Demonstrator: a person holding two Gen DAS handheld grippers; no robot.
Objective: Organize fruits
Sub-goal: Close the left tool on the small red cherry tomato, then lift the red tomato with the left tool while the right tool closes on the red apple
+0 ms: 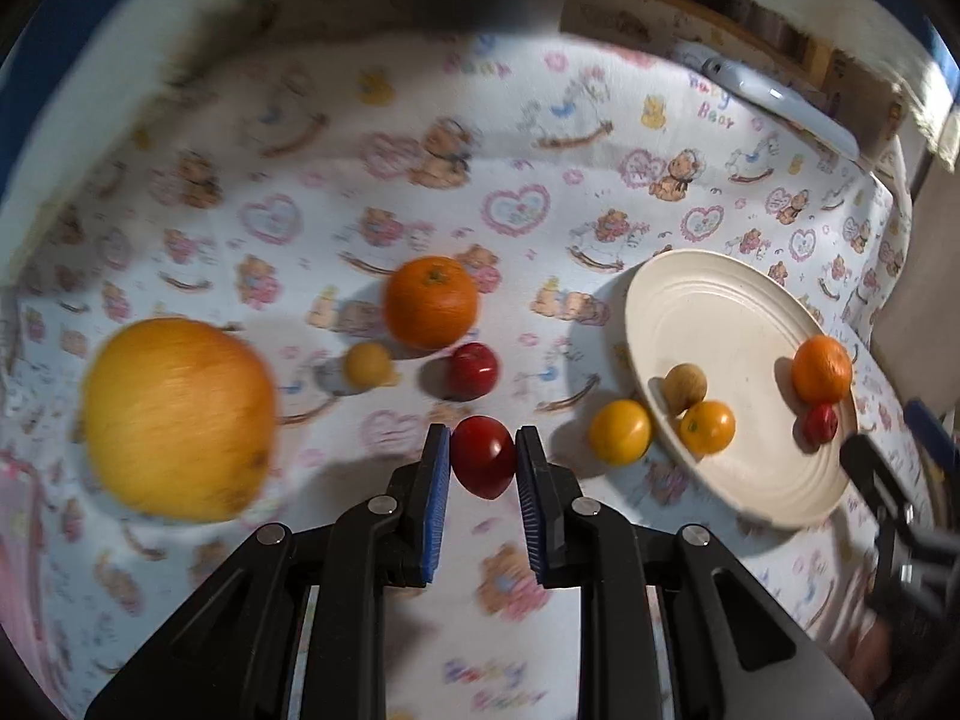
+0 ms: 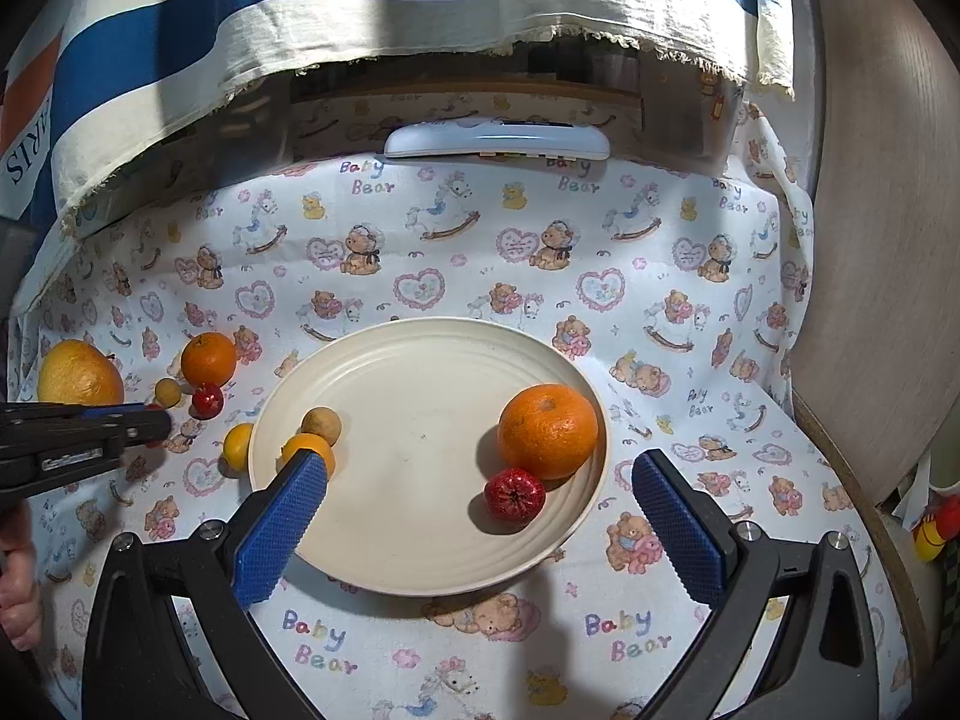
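My left gripper [image 1: 483, 450] is shut on a dark red fruit [image 1: 483, 457], its blue pads pressing both sides just above the bear-print cloth. My right gripper [image 2: 480, 468] hangs open over the near part of the cream plate [image 2: 414, 396], with nothing between its fingers. On the plate lie an orange [image 2: 547, 431], a small red fruit [image 2: 515, 495], a brown fruit [image 2: 321, 423] and a yellow fruit [image 2: 303, 445], partly behind my left finger. Left of the plate sit a grapefruit [image 1: 180, 417], an orange [image 1: 431, 302], and small yellow [image 1: 367, 363], red [image 1: 474, 369] and yellow-orange [image 1: 620, 431] fruits.
A white remote-like device [image 2: 497, 141] lies at the table's far edge under a hanging striped cloth [image 2: 360, 12]. A wooden panel [image 2: 888, 240] borders the right side. A person's hand [image 2: 18, 570] shows at the left edge.
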